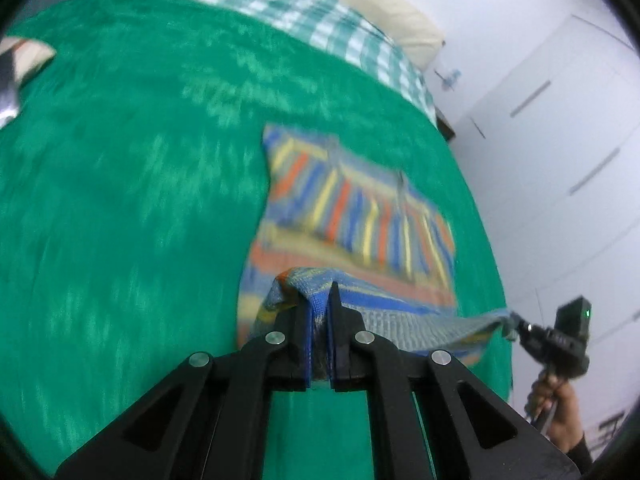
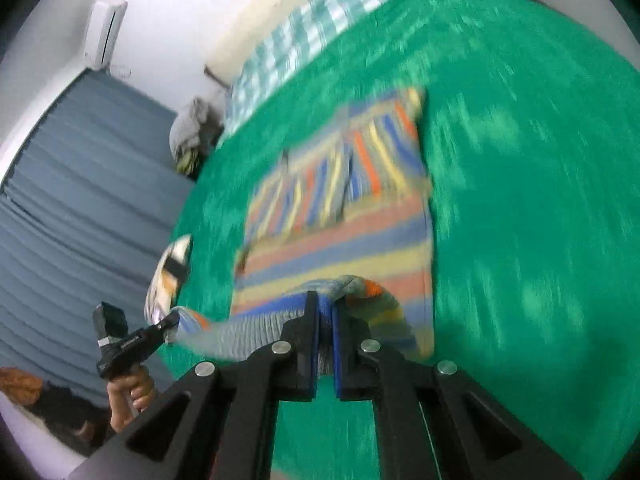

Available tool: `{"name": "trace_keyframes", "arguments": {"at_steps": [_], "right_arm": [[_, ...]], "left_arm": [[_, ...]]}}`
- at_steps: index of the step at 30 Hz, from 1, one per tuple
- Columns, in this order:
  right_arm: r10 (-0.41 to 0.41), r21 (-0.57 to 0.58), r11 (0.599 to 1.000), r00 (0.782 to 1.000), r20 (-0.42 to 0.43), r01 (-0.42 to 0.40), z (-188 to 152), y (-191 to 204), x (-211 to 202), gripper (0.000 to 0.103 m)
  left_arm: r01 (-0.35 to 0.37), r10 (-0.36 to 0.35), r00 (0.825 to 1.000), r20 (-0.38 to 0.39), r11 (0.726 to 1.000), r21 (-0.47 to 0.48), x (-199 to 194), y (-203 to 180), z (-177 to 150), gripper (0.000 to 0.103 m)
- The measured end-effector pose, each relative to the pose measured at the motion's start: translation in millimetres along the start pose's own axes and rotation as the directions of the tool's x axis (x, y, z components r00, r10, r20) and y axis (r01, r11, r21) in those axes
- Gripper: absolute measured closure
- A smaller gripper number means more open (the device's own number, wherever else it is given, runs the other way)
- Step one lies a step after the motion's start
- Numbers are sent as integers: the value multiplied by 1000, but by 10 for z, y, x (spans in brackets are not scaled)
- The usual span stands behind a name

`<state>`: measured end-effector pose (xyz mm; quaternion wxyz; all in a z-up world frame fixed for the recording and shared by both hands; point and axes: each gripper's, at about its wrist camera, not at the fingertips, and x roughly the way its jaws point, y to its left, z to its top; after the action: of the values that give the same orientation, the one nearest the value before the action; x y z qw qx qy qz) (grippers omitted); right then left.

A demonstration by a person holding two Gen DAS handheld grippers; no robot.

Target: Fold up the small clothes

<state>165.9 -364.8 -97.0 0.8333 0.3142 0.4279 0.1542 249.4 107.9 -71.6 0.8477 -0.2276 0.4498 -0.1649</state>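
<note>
A small striped garment (image 1: 352, 216), in blue, orange, yellow and red, lies on the green bedspread (image 1: 120, 184). Its near hem is lifted off the bed. My left gripper (image 1: 319, 292) is shut on one corner of that hem. My right gripper (image 2: 325, 300) is shut on the other corner; it also shows at the right edge of the left wrist view (image 1: 516, 322). The hem stretches taut between them. The garment (image 2: 340, 216) lies partly folded, its striped upper part blurred. In the right wrist view the left gripper (image 2: 170, 322) holds the far corner.
A teal checked sheet (image 1: 320, 12) and a cream pillow (image 1: 400, 12) lie at the head of the bed. White wardrobe doors (image 1: 560, 140) stand right of it. Blue curtains (image 2: 72, 200) hang on the other side. A small light item (image 2: 172, 276) lies near the bed edge.
</note>
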Motion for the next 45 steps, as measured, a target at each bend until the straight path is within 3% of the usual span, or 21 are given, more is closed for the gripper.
{"name": "trace_keyframes", "arguments": {"at_steps": [7, 10, 12, 13, 14, 16, 17, 19, 21, 24, 26, 28, 30, 31, 32, 35, 37, 40, 42, 44, 45], "right_arm": [[-62, 55, 997, 998, 9, 62, 1119, -237, 768, 98], [-44, 138, 989, 999, -17, 45, 1421, -510, 1044, 98], [23, 205, 978, 999, 24, -28, 1650, -714, 1272, 97], [42, 240, 969, 997, 66, -57, 1728, -810, 1351, 95], [16, 265, 963, 994, 106, -44, 1753, -884, 1365, 86], [-43, 308, 951, 982, 181, -15, 1795, -993, 1316, 66], [-46, 300, 954, 979, 197, -16, 1811, -995, 1279, 64], [-70, 214, 976, 977, 200, 26, 1837, -893, 1171, 64], [-79, 60, 996, 986, 144, 71, 1816, -675, 1133, 64], [-121, -178, 977, 992, -29, 114, 1485, -258, 1209, 64], [-171, -260, 955, 982, -81, 145, 1155, -111, 1206, 58], [-256, -304, 929, 960, -113, 212, 805, -73, 1210, 57], [-314, -323, 912, 937, -153, 253, 585, -119, 1260, 57], [-340, -315, 911, 918, -206, 267, 460, -189, 1322, 71], [-345, -290, 916, 913, -217, 277, 440, -261, 1346, 98], [-336, -207, 932, 924, -182, 298, 402, -361, 1140, 99], [-367, -212, 921, 909, -198, 326, 325, -390, 1150, 100], [-364, -192, 924, 913, -185, 330, 306, -421, 1194, 99], [-370, -194, 920, 917, -148, 340, 316, -345, 1108, 88], [-395, -200, 907, 914, -95, 371, 240, -306, 913, 29], [-386, -203, 908, 920, -61, 367, 176, -248, 793, 20]], "left_arm": [[-70, 69, 996, -52, 997, -13, 989, 58, 871, 100], [-97, 93, 991, -97, 995, -30, 1412, 136, 1159, 98], [-123, 119, 990, -78, 991, -47, 1621, 182, 1372, 94], [-146, 142, 988, -60, 987, -73, 1715, 226, 1490, 83], [-164, 160, 986, -42, 981, -108, 1745, 281, 1558, 59], [-153, 156, 988, 13, 977, -147, 1686, 393, 1601, 34], [-150, 155, 987, 30, 979, -140, 1636, 430, 1603, 31], [-159, 163, 986, 31, 982, -106, 1546, 487, 1570, 31], [-158, 159, 987, 26, 987, -41, 1418, 468, 1422, 31], [-123, 126, 991, -34, 988, 89, 1310, 341, 1016, 29], [-150, 164, 983, -77, 975, 164, 1302, 269, 715, 24], [-214, 253, 958, -137, 944, 252, 1376, 216, 373, 24], [-264, 322, 932, -164, 917, 300, 1417, 209, 149, 36], [-267, 329, 928, -176, 915, 303, 1412, 218, 83, 67], [-256, 325, 923, -204, 917, 305, 1403, 226, 32, 95], [-273, 363, 909, -206, 891, 363, 1339, 213, -6, 96], [-284, 381, 899, -217, 882, 376, 1393, 242, -35, 95], [-316, 409, 894, -182, 865, 390, 1341, 198, -60, 82], [-352, 429, 890, -156, 862, 364, 1191, 164, -84, 59], [-395, 445, 893, -68, 848, 353, 890, 75, -152, 28], [-415, 453, 891, -27, 838, 354, 757, 21, -200, 24]]}}
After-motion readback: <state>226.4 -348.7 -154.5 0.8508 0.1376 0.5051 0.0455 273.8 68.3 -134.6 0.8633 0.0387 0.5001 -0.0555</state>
